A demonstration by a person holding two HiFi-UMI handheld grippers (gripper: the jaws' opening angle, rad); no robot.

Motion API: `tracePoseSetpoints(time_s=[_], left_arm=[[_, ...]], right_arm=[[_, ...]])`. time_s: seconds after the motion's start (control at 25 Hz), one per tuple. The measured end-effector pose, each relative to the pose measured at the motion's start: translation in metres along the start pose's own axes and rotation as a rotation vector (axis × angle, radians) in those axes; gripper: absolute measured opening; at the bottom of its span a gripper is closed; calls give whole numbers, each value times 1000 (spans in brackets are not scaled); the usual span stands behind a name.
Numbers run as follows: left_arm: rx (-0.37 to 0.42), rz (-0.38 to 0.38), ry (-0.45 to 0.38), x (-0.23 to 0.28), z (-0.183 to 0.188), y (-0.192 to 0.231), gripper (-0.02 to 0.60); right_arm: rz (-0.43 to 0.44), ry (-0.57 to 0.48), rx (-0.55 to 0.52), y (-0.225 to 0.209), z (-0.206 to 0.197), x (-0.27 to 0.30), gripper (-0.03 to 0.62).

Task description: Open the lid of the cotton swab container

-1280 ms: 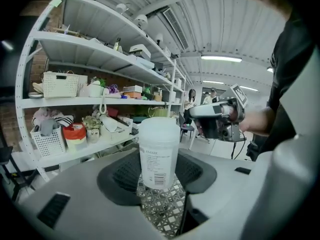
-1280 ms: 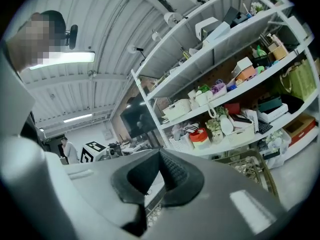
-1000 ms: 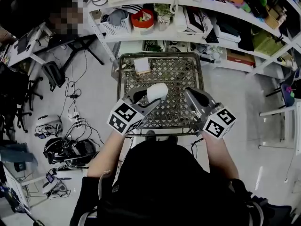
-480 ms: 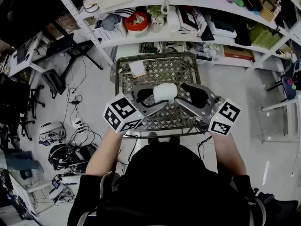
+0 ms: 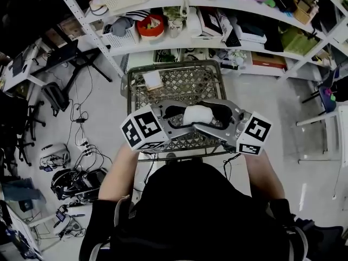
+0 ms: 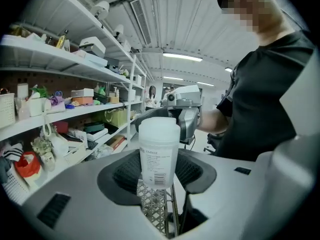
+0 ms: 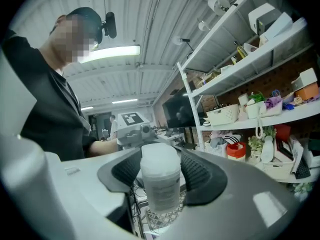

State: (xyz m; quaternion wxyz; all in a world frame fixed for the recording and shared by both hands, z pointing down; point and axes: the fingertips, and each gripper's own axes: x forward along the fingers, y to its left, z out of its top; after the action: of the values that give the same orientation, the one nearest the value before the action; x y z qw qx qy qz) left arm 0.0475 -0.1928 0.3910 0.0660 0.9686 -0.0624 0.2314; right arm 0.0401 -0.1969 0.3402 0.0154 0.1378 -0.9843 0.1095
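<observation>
The cotton swab container (image 5: 197,115) is a small white plastic jar with a printed label, held up over a wire cart. My left gripper (image 5: 182,118) is shut on its body; in the left gripper view the jar (image 6: 159,151) stands between the ribbed pads (image 6: 127,171). My right gripper (image 5: 212,116) faces it from the other side. Its jaws are opening, and they stand wide on either side of the jar's lid end (image 7: 160,161) without pressing on it. The lid sits on the jar.
Below the grippers stands a wire mesh cart (image 5: 176,64) with a small box (image 5: 152,80) in it. Crowded white shelves (image 5: 217,37) run across the back. Cables and gear (image 5: 76,173) lie on the floor at the left.
The right gripper has moved left to the jar and its jaws have opened around the lid end. The left gripper has brought the jar rightward toward it, still holding it.
</observation>
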Motion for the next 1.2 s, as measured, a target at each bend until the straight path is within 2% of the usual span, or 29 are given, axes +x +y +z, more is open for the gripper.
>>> tracePoseSetpoints(time_s=[0.2, 0.32, 0.48, 0.56, 1.0, 1.2], left_arm=[[39, -43, 16, -2, 1, -7, 196], [41, -48, -11, -5, 2, -9, 198], [48, -10, -75, -7, 9, -7, 203], [51, 5, -95, -6, 10, -6, 228], [28, 7, -122, 0, 3, -10, 249], [58, 1, -105, 5, 1, -14, 284]], right_arm=[[12, 32, -88, 11, 0, 6, 238], [19, 37, -109, 15, 3, 8, 232], [7, 6, -95, 15, 11, 6, 230], [7, -25, -68, 14, 15, 3, 230], [-18, -42, -31, 16, 11, 1, 230], [2, -8, -76, 24, 5, 3, 230]])
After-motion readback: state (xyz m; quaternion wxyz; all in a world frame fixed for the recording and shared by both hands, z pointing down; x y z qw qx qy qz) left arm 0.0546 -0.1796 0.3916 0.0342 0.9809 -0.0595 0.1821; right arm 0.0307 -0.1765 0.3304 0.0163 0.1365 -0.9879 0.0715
